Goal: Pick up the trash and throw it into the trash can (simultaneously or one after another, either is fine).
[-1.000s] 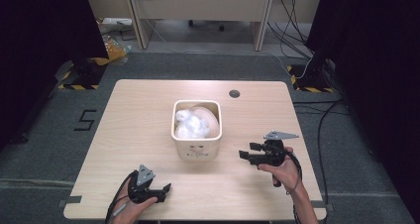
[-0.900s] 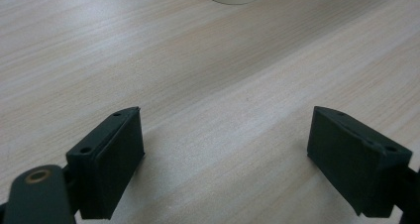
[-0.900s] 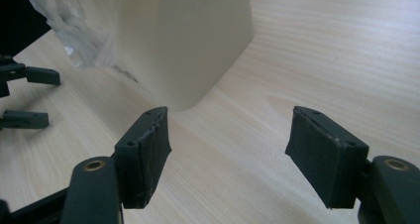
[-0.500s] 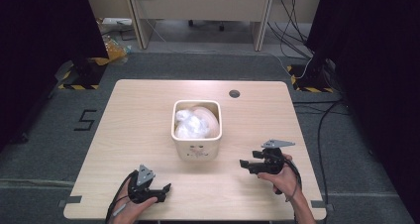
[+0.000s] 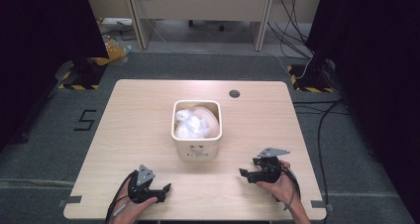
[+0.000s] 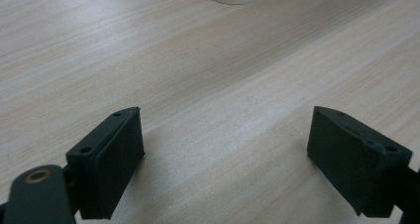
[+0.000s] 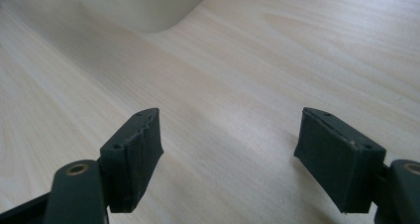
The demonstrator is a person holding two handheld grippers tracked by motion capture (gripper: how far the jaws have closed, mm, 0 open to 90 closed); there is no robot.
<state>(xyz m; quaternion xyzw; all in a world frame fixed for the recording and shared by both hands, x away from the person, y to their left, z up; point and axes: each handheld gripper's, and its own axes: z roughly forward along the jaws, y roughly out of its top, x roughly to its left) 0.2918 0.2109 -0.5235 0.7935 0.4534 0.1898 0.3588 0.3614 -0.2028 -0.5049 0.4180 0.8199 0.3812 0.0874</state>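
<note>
Right gripper (image 5: 247, 175), near the tabletop's (image 5: 138, 115) front right corner: jaws spread wide, having just been opening, nothing between them. Left gripper (image 5: 162, 189), near the front left corner: likewise wide apart and empty. Centre of the pale wood-grain tabletop: cream, round-cornered square bin (image 5: 196, 147) containing crumpled white material (image 5: 187, 126).

One camera hangs high above the person's edge of the wooden table (image 5: 148, 115), looking forward and down across it to the floor and desks beyond. Two more ride the grippers, close and low over the tabletop, each looking out between its own black jaws. Both catch the base of the cream bin (image 5: 196, 147), which the high view sees mid-table.
</note>
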